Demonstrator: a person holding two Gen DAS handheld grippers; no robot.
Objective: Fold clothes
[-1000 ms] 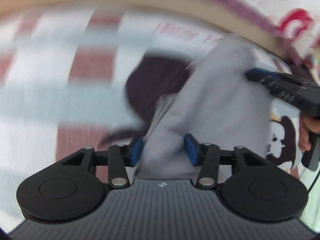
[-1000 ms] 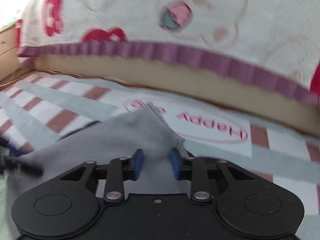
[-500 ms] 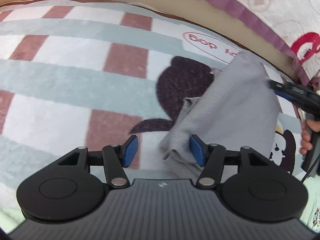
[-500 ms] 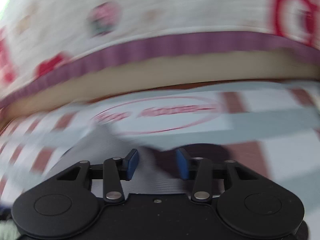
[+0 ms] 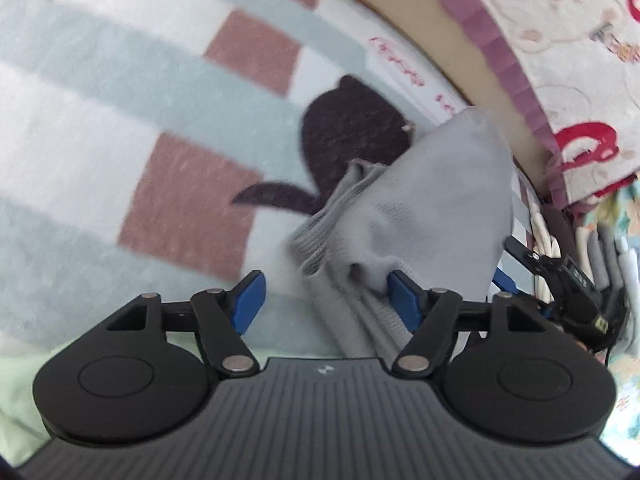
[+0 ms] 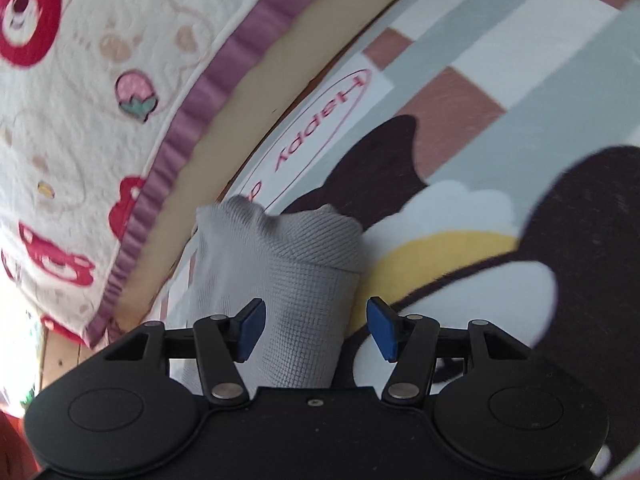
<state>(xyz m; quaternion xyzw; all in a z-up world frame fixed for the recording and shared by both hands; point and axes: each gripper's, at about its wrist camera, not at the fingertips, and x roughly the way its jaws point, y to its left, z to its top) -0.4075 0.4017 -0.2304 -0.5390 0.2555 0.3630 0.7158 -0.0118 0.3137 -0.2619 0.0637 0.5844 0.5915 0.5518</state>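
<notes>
A grey knitted garment (image 5: 424, 208) lies bunched on the patterned rug (image 5: 100, 120). My left gripper (image 5: 326, 296) stands over its near end with jaws opening. The cloth sits between them and leans on the right blue pad (image 5: 404, 298), while the left pad (image 5: 250, 296) is free. In the right wrist view the same garment (image 6: 288, 264) runs up between the jaws of my right gripper (image 6: 316, 322), which are also opening. There the cloth is close to the left pad (image 6: 252, 320) and clear of the right pad (image 6: 380, 326). The right gripper's body (image 5: 560, 276) shows at the far right of the left view.
A bed edge with a purple frilled quilt (image 6: 208, 92) printed with red bears borders the rug close behind the garment. A stack of other clothes (image 5: 612, 264) sits at the right. The rug (image 6: 500, 92) carries pink and grey checks and a dark cartoon figure.
Both grippers' jaws have widened and let go of the grey garment, which has dropped onto the rug. The right gripper has rolled strongly and come lower; the left has shifted a little.
</notes>
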